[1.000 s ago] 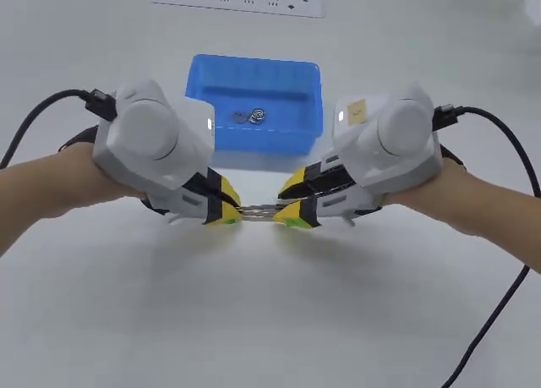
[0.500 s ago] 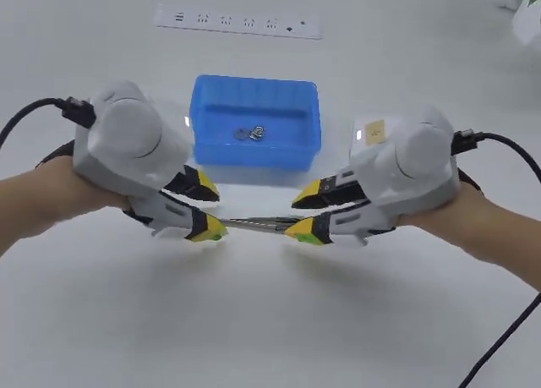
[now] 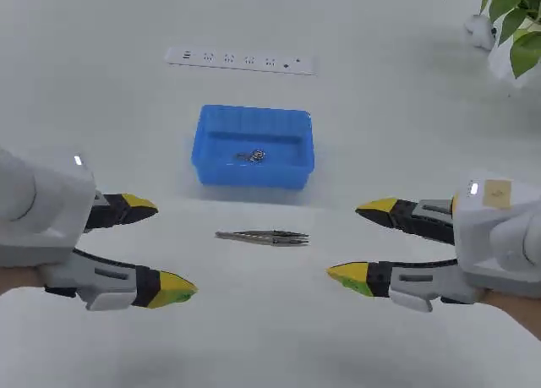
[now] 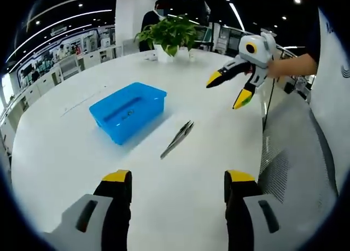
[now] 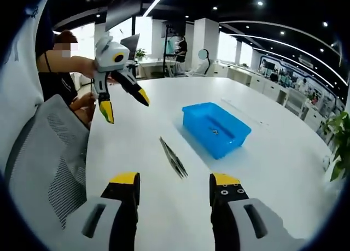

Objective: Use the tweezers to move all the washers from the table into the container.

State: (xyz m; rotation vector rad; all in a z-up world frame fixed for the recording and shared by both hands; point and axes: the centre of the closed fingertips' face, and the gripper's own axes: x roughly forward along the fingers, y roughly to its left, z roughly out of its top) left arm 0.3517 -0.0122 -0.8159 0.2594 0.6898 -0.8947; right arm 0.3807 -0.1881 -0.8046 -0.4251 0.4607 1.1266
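Observation:
Metal tweezers (image 3: 262,237) lie flat on the white table, between the two grippers and touched by neither; they also show as tweezers (image 4: 178,138) and tweezers (image 5: 173,157). Behind them stands a blue container (image 3: 254,146) with a few washers (image 3: 251,156) inside. My left gripper (image 3: 148,246) is open at the left, well apart from the tweezers. My right gripper (image 3: 365,241) is open at the right, likewise apart. In each gripper view the jaws stand wide with nothing between them.
A white power strip (image 3: 239,61) lies at the far side of the table. A potted plant (image 3: 507,29) stands at the back right. A mesh chair (image 5: 49,169) sits by the table edge near the person.
Both grippers have let go of the tweezers, opened and drawn apart to the sides. The tweezers now lie on the table. The head camera has tilted up.

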